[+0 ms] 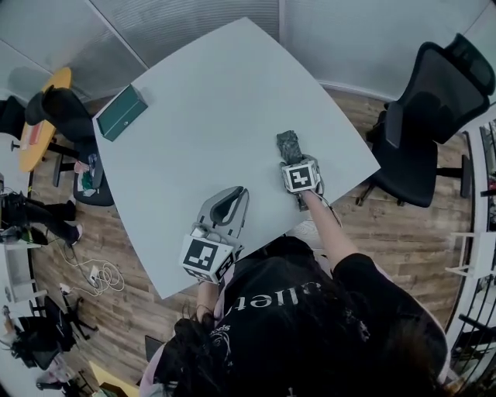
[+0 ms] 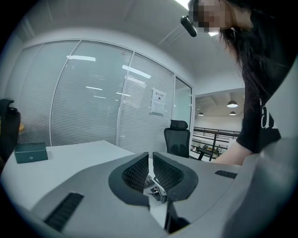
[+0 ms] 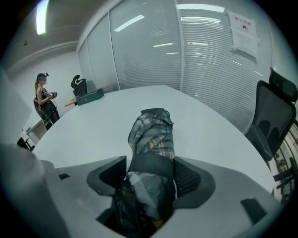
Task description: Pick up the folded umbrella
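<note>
Head view: pale grey tabletop [image 1: 232, 85] fills mid-frame, with wood floor [image 1: 403, 233] around it and glass walls [image 1: 194, 15] with blinds on the far side. Black chair [image 1: 434, 101] stands off the tabletop's right corner, apart from it. Second person [image 3: 44, 100], seen in the right gripper view, stands beyond the far left edge, well apart from the work.

Left claw [image 1: 241, 191]: low over the near part of the tabletop, pointing toward the far side. Left gripper view: jaws clenched to a thin slit, nothing between the pads [image 2: 137, 174]. Empty.

Right claw [image 1: 292, 160]: near the tabletop's right edge, tilted steeply down. Right gripper view: jaws stand wide, released, one on either side of the umbrella [image 3: 151, 135]. Left pad [image 3: 114, 174] shows a small gap to the fabric. Right pad lies just beside the fabric; contact cannot be told. No squeeze visible.

Green box [image 1: 121, 112]: flat on the far left corner of the tabletop, well apart from both claws.

Umbrella: folded, grey plaid with thin yellow lines, a dark strap round its middle. It rests on the tabletop, right side. Near end sits inside the right claw; far end sticks out past the jaw tips toward the far side. Strap sits level with the jaw tips.
</note>
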Tool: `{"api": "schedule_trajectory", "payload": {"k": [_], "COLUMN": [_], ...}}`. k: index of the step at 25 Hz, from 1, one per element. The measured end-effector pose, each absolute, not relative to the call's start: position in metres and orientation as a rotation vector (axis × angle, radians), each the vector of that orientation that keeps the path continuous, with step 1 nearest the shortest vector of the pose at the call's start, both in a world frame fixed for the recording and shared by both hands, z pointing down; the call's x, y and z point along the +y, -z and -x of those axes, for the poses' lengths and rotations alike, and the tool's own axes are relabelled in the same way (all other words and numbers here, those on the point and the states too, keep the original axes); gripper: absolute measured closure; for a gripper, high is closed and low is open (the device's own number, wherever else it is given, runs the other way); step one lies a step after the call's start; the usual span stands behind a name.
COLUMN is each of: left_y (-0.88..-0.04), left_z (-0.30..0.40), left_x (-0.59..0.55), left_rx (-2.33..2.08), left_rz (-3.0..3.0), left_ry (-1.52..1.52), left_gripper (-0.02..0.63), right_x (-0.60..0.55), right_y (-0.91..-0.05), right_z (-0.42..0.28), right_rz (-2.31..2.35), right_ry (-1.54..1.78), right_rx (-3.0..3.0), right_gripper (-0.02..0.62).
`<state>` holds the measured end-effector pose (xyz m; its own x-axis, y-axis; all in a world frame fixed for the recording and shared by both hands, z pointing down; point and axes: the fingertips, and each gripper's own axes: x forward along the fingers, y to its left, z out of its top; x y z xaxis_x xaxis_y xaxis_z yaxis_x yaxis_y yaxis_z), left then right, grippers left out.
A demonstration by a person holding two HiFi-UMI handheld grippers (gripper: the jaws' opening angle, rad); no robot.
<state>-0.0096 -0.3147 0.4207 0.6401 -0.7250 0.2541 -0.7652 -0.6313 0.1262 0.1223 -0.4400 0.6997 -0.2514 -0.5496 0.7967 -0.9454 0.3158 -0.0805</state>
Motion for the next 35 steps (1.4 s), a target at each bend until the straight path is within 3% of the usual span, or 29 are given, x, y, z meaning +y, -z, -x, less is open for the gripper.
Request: {"api": "schedule_trajectory", "payload": {"k": [11,19,35], "left_y": [-0.426,-0.431,-0.442], "left_z": [0.013,0.021,0.028], "left_x": [-0.31,-0.3,-0.292], "left_rx": [-1.3,-1.364,-1.369], "left_rz": [-2.589,-2.536,-2.495], "left_ry": [-0.289,-0.299,-0.322], "left_gripper": [0.561,0.561,0.561], "right_x": [-0.442,-0.444,-0.412], "right_y": [-0.701,-0.699,-0.641], "right_z": [-0.126,-0.13,-0.127], "right_rz": [-1.327,-1.362,-1.333], "right_ry": [-0.754,-0.793,-1.199], "right_rx": [-1.863,-1.869,-2.118], "right_gripper": [0.302,0.348,0.357]}}
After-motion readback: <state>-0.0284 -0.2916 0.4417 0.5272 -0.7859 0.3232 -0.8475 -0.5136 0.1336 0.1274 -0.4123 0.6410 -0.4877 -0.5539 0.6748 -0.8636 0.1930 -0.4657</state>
